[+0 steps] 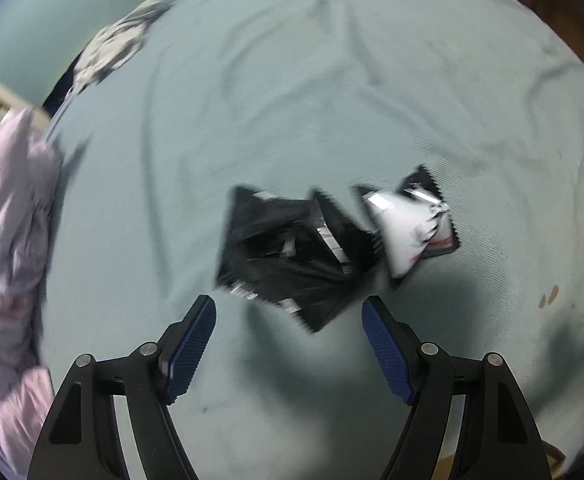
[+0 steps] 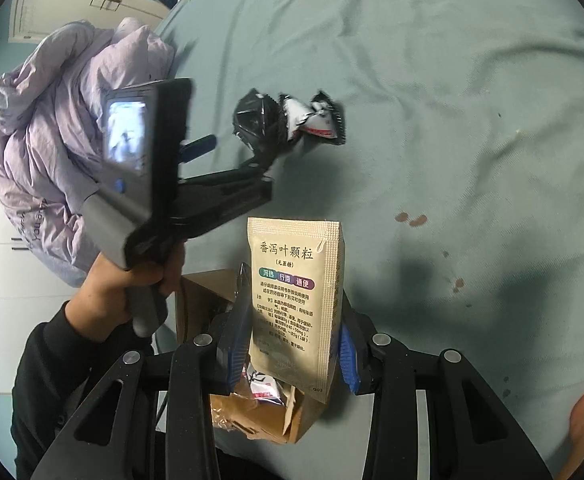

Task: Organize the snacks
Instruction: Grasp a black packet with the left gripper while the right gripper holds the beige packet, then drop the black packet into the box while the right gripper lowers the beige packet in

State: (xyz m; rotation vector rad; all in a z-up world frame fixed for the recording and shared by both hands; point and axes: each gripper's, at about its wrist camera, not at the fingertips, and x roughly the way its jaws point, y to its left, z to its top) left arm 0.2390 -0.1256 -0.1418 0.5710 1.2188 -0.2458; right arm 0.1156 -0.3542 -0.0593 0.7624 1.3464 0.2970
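Note:
Several black snack packets [image 1: 292,256] and a white one [image 1: 403,228] lie in a pile on the teal bed sheet [image 1: 292,100]. My left gripper [image 1: 290,312] is open just short of the pile, which also shows in the right wrist view [image 2: 288,120] beyond the left gripper [image 2: 232,152]. My right gripper [image 2: 293,316] is shut on a tan sachet [image 2: 292,300] with printed text, held upright above an open cardboard box [image 2: 252,412] that has packets inside.
A lilac quilt [image 2: 60,140] is heaped at the left of the bed. Grey clothing [image 1: 112,48] lies at the far edge. Brown stains [image 2: 411,220] mark the sheet. A wooden chair [image 1: 551,8] stands at the far right.

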